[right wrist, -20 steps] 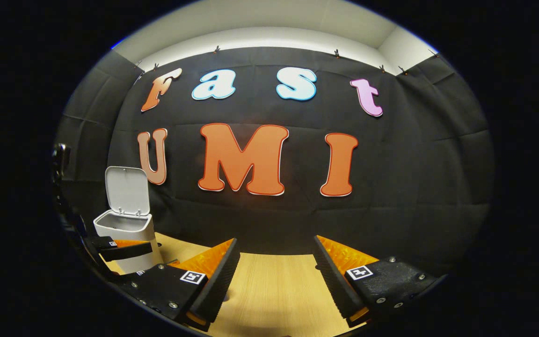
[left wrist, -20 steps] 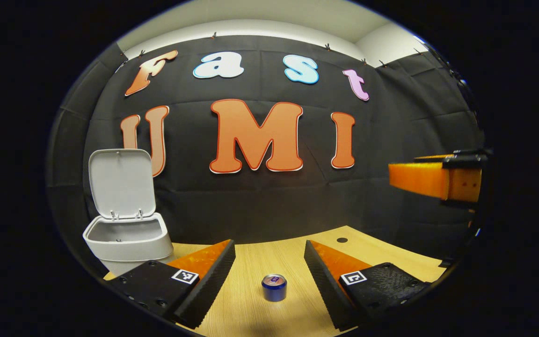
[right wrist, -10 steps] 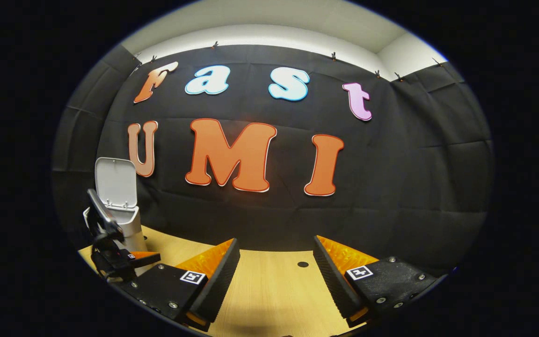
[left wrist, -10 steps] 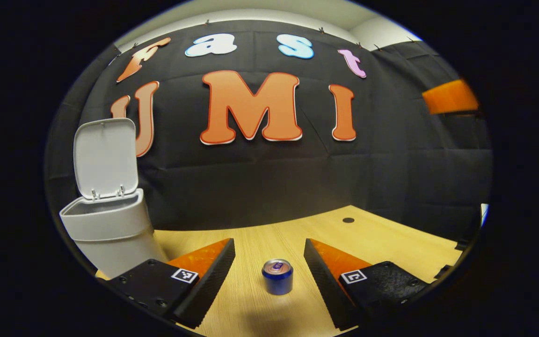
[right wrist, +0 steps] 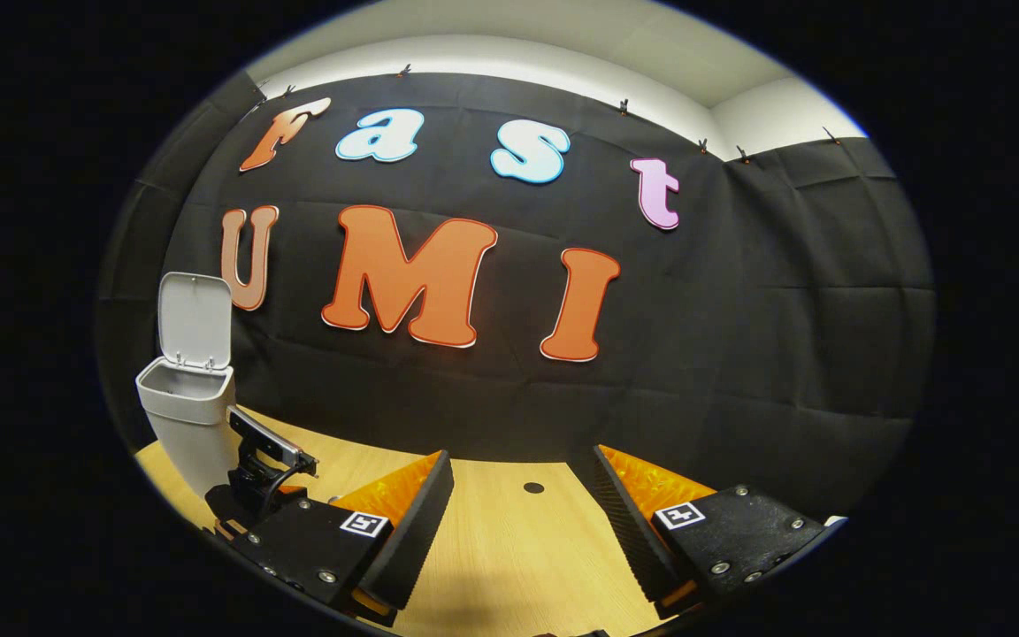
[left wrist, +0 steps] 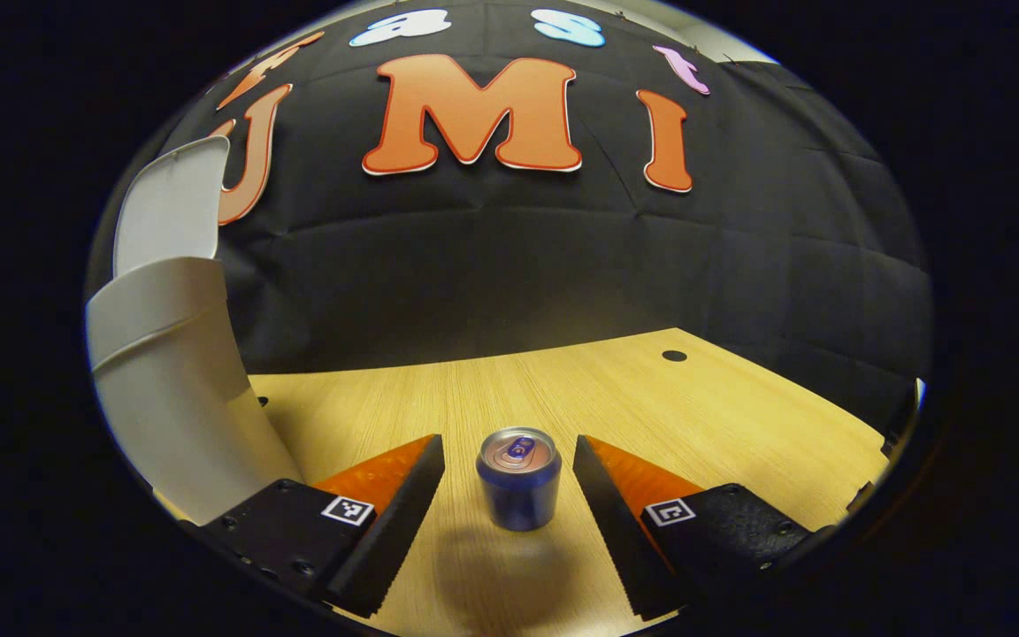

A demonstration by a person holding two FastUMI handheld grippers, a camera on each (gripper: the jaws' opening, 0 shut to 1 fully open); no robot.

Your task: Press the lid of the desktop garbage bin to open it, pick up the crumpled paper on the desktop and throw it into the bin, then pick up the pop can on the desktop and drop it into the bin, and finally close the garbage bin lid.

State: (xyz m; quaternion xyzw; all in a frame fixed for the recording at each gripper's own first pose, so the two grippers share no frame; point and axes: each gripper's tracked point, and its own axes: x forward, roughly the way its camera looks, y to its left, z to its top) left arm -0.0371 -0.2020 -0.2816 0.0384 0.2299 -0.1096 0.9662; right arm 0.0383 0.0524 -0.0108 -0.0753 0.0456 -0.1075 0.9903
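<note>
Between left gripper (left wrist: 509,522) fingers, upright can (left wrist: 519,478)

Left gripper view sits low, close over the tabletop (left wrist: 563,389), facing the back wall. Right gripper view's higher, further back. Both catch the open bin (left wrist: 164,372) at left.

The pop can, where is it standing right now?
In the left gripper view the pop can stands upright on the wooden desk, between the open jaws of the left gripper, with the white bin to its left.
</note>
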